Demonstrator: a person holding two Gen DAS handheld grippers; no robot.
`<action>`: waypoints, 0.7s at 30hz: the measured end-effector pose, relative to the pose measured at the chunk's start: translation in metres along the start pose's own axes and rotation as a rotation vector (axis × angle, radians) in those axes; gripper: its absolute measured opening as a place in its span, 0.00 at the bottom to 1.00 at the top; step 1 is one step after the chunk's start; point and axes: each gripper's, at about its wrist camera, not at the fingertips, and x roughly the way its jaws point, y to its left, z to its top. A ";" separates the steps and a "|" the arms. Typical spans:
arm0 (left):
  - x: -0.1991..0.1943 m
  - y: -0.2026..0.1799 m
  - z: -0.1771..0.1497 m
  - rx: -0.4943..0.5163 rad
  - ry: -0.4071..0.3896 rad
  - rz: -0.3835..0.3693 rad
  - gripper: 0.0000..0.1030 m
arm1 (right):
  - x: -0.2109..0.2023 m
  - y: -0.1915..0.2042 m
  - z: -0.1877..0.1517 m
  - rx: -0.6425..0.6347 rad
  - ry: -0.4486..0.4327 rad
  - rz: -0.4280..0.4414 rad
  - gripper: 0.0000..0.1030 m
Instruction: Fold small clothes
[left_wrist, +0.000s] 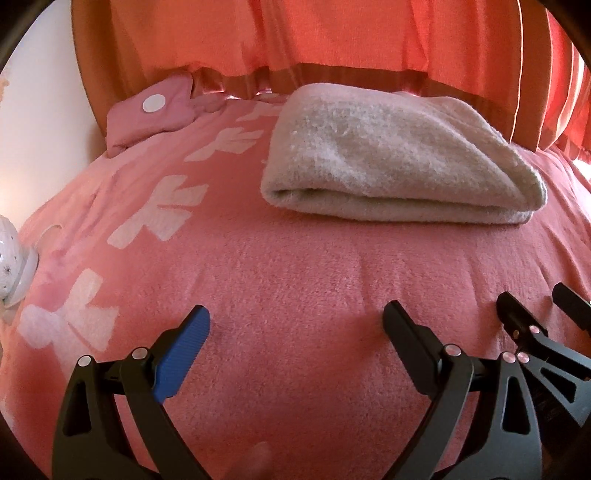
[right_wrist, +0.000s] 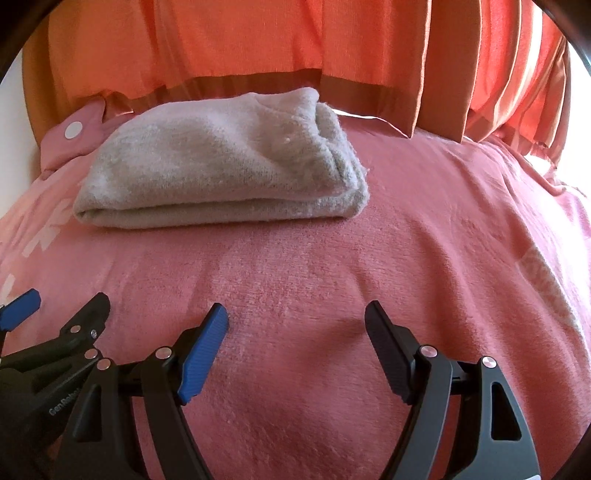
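A folded grey fleece garment (left_wrist: 399, 158) lies on the pink blanket (left_wrist: 295, 266), its folded edge facing me. It also shows in the right wrist view (right_wrist: 221, 166). My left gripper (left_wrist: 297, 317) is open and empty, low over the blanket, well short of the garment. My right gripper (right_wrist: 295, 314) is open and empty too, beside the left one; it shows at the right edge of the left wrist view (left_wrist: 532, 299). The left gripper appears at the left edge of the right wrist view (right_wrist: 66, 299).
Orange curtains (left_wrist: 314, 33) hang behind the bed. A pink cushion with a white dot (left_wrist: 147, 114) lies at the back left. A white patterned object (left_wrist: 14, 258) sits at the left edge. The blanket has white bow patterns (left_wrist: 162, 210).
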 end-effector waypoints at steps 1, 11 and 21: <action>0.000 0.000 0.000 -0.002 0.000 0.000 0.90 | 0.000 0.000 0.000 0.000 -0.001 0.000 0.72; 0.001 0.002 0.000 -0.011 -0.003 0.002 0.89 | 0.001 -0.001 -0.001 -0.001 -0.004 0.002 0.72; 0.001 0.004 0.001 -0.008 -0.009 0.005 0.89 | 0.000 0.000 -0.001 -0.003 -0.008 -0.003 0.73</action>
